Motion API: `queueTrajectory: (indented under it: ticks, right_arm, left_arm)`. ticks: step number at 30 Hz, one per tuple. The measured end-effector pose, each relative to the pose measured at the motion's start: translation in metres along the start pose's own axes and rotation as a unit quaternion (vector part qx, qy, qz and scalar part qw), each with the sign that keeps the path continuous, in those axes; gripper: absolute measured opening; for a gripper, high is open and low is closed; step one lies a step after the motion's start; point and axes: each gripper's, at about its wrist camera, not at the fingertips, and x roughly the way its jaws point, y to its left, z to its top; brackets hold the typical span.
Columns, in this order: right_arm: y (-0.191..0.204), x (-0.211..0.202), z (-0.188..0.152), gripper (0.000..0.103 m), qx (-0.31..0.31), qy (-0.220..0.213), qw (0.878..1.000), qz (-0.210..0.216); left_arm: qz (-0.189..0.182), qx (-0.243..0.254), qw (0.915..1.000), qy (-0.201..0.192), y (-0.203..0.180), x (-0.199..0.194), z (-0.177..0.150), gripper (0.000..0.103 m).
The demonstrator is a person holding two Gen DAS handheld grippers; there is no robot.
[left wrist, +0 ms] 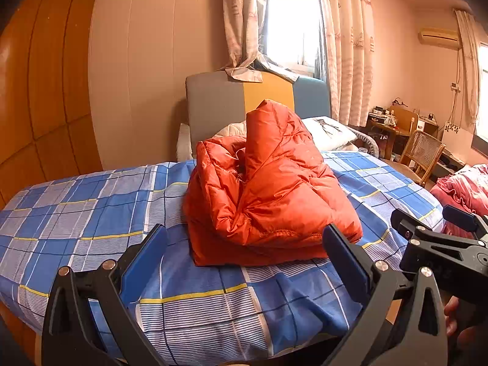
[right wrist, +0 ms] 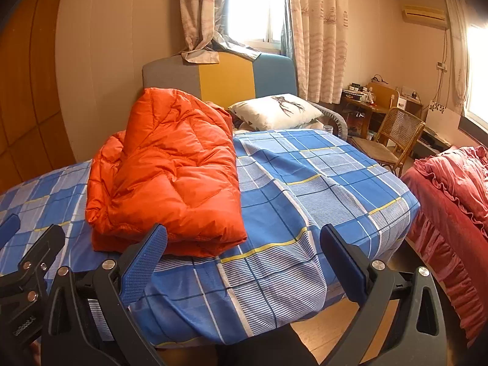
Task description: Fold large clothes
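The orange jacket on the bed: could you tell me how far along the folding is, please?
Mostly done, it seems: the jacket lies as a bundled stack on the bed. Nothing is in hand: the left gripper and right gripper are both open and clear of it. Left to do: one part stands up puffy and could be flattened.

Almost nothing here can be read. The one piece of lettering I find is on my left hand-held gripper (right wrist: 12,231), seen at the lower left edge of my right wrist view: a short line of pale print runs along its black body, low down near the frame's edge. It seems to begin with "Gen" and may say "GenRobot", but it is too small and skewed for me to be sure. My right hand-held gripper (right wrist: 244,262) carries no print that I can make out, only blue textured pads.
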Motion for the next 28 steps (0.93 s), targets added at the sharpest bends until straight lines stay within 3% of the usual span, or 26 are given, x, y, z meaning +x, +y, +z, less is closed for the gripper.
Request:
queueTrajectory:
  ticks: [19, 28]
  right_arm:
    - [0.01, 0.0, -0.003, 0.1, -0.025, -0.006, 1.0, 0.001]
    - [0.01, 0.003, -0.005, 0.1, -0.026, 0.002, 1.0, 0.005]
  left_arm:
    - [0.002, 0.002, 1.0, 0.001, 0.003, 0.003, -0.001, 0.101]
    - [-0.005, -0.025, 0.9994, 0.024, 0.009, 0.01, -0.002, 0.101]
